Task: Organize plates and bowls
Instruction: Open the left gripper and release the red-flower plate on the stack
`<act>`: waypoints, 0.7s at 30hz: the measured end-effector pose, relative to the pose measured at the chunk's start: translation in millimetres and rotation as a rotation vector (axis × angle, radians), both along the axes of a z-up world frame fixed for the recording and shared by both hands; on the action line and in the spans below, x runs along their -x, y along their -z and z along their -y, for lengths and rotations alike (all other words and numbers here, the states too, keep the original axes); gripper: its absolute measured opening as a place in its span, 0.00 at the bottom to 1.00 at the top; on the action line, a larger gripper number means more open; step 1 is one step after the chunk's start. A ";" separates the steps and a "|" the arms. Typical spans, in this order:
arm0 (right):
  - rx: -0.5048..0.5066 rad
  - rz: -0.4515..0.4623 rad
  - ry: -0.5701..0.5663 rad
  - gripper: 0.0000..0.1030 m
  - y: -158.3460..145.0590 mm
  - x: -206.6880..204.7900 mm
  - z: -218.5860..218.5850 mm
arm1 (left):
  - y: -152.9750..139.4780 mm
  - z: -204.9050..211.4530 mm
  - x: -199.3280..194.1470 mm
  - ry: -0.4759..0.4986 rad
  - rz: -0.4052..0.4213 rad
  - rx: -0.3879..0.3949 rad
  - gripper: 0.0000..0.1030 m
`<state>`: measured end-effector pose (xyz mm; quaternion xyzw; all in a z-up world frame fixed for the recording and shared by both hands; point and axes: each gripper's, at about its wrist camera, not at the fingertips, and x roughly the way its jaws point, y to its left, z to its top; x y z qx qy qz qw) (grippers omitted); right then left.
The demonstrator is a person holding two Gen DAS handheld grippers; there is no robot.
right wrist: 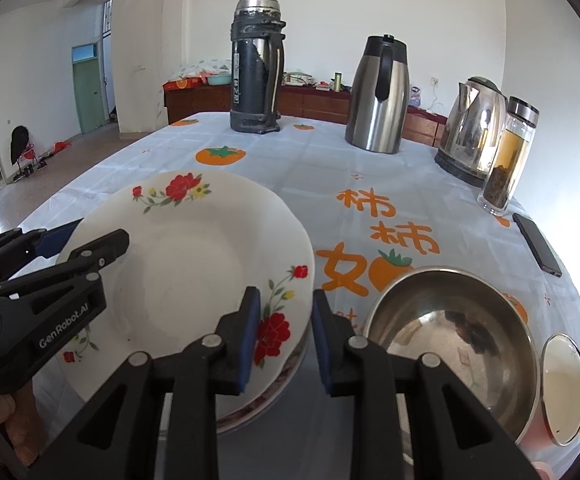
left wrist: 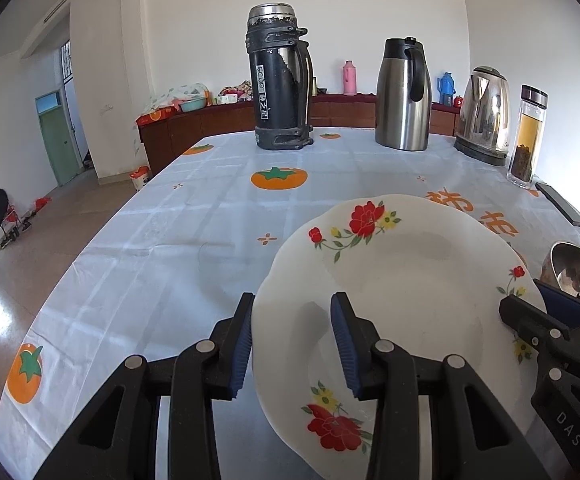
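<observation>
Both open hand-held grippers straddle the scalloped white floral plate [left wrist: 401, 280].

Two stacked plates: a white floral scalloped ceramic plate [right wrist: 194, 264] on a patterned-rim plate [right wrist: 258, 408]. One steel bowl [right wrist: 449, 332] at three o'clock, one cream enamel bowl [right wrist: 563, 388] beyond.

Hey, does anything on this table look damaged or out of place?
The tall black flask at the far end looks damaged: its dark coating has peeled in a jagged strip, baring metal. The flowered plate sits tilted on another plate's rim, both claws straddling its edges.
</observation>
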<state>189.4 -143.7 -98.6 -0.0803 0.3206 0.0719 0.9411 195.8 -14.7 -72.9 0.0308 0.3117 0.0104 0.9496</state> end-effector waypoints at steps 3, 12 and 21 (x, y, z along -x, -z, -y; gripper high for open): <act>0.004 -0.001 -0.001 0.25 0.8 -0.1 -1.0 | 0.2 -0.1 0.1 0.000 -0.003 0.001 0.40; 0.018 0.003 0.001 0.25 0.6 0.3 -2.1 | 1.8 -1.1 -0.6 0.002 -0.013 0.005 0.40; 0.039 0.005 -0.004 0.26 1.1 0.4 -4.1 | 2.7 -2.2 -0.8 0.001 -0.024 0.010 0.40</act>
